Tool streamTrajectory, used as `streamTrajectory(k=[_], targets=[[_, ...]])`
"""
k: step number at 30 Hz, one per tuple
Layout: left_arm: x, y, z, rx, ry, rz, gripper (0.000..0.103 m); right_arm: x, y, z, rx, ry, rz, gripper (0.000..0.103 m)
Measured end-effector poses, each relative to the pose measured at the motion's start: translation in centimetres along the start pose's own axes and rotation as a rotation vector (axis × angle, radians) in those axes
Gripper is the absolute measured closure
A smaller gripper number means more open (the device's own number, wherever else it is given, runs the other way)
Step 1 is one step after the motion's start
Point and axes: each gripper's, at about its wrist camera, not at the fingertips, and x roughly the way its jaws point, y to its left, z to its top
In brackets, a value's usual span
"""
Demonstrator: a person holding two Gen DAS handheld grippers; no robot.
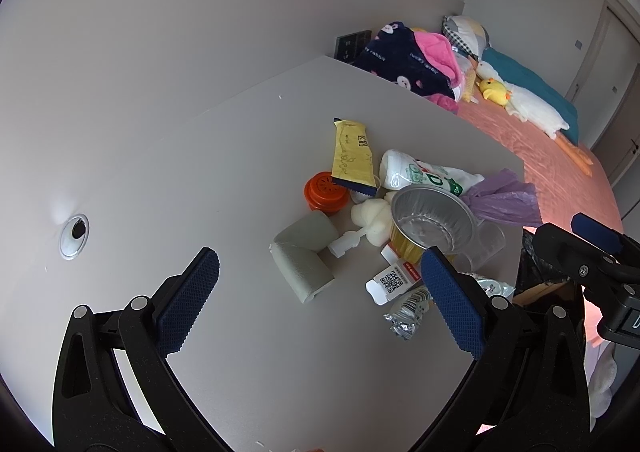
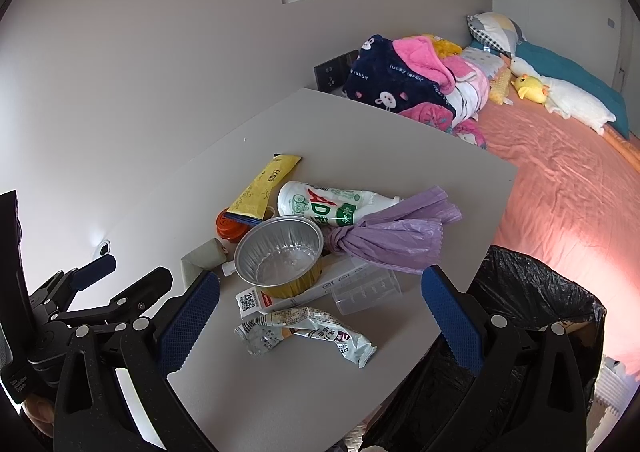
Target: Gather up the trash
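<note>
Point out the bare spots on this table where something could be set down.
Bare: the wide stretch of table between the cable hole and the grey roll, and the near strip in front of the crumpled wrapper. Crowded: around the foil bowl, bottle and purple bag.

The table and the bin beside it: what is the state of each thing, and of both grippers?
left gripper: open, empty
right gripper: open, empty
foil bowl: upright, empty
white bottle: lying on its side
purple bag: knotted
silver wrapper: crumpled, flat on table
bin: open, black liner
</note>
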Motion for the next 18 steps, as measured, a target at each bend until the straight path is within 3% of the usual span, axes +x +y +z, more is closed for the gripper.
streamTrajectory(k=[18], targets=[[-0.20,-0.31,0.28,0.018,0.002,0.004,0.006,-0.12,-0.21,0.07,0.010,0.006,-0.003,0.003]])
